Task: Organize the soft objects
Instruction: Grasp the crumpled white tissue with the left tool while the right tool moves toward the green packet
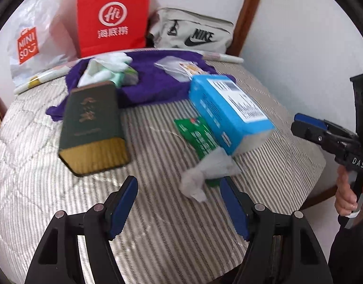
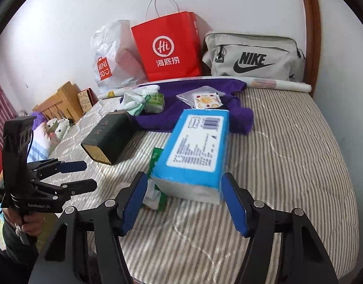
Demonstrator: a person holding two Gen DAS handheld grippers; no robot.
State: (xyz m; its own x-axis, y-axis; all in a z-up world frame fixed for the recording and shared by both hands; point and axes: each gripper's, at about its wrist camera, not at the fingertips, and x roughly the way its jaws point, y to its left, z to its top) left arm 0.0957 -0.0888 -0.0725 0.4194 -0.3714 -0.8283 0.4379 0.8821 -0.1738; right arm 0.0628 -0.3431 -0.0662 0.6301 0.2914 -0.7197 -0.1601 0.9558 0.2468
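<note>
A blue tissue pack [image 2: 195,151] lies on the striped mattress [image 2: 288,165], partly over a green tissue packet [image 2: 156,158] with a white tissue [image 1: 205,172] sticking out. My right gripper [image 2: 185,198] is open, its jaws just short of the blue pack's near end. My left gripper [image 1: 179,201] is open and empty, just before the loose tissue; it also shows in the right wrist view [image 2: 86,175]. The right gripper shows at the right edge of the left wrist view [image 1: 307,125]. A purple cloth [image 2: 193,108] lies behind, with white socks [image 2: 134,101] and a clear bag [image 2: 205,99] on it.
A dark green box [image 2: 108,137] lies left of the blue pack. A red paper bag [image 2: 167,47], a white Miniso bag [image 2: 110,59] and a grey Nike bag [image 2: 252,56] stand against the wall. A rolled paper [image 2: 276,84] lies before the Nike bag. A wooden headboard [image 2: 58,101] is at left.
</note>
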